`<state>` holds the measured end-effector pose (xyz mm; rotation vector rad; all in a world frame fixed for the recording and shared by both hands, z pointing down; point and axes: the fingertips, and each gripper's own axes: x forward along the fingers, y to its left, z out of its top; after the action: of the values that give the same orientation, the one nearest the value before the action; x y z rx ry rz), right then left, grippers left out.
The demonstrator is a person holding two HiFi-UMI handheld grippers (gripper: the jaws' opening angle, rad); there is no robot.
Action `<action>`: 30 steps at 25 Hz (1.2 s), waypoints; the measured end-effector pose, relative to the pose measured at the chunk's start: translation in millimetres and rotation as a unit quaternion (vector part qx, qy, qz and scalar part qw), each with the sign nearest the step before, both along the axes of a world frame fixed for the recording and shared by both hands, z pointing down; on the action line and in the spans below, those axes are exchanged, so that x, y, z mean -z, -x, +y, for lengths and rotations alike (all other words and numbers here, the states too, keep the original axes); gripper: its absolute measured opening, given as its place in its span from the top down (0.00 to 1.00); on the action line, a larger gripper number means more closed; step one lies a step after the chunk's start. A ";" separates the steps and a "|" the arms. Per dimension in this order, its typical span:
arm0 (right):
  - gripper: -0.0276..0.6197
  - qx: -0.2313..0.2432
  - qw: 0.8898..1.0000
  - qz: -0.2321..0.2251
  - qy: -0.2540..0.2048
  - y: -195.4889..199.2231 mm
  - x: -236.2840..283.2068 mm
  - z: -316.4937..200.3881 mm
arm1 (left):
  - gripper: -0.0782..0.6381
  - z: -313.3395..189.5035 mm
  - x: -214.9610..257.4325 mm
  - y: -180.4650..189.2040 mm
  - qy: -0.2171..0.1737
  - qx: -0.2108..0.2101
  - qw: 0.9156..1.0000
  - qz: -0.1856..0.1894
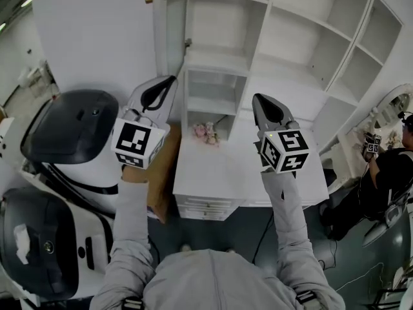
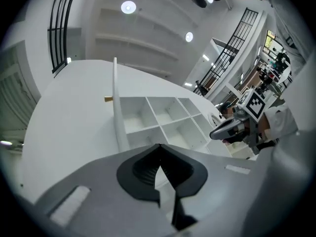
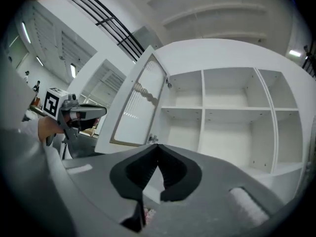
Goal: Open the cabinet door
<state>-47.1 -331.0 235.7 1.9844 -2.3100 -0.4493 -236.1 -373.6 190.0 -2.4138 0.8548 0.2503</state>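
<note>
White shelving (image 1: 303,37) top cut off; cabinet door (image 1: 97,37) open

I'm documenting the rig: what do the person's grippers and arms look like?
The left gripper and right gripper are light grey, tapering shells with black ribbed pads inside the jaws. Each carries a white cube printed with black square markers. The arms wear light grey long sleeves.

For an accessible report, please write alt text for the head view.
A person holds the left gripper and right gripper, both shut and empty, before a white cabinet whose door stands open. Pink flowers lie on its counter.
</note>
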 end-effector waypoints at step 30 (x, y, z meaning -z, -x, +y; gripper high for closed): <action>0.96 0.006 0.997 0.006 0.074 -73.7 -114.7 66.2 | 0.87 41.0 -165.6 -125.1 0.127 -0.038 0.987 -0.086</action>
<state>26.6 -264.9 350.4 1.8946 -2.2773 -0.2799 -111.0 -332.6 355.6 -2.6614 0.7567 -0.0420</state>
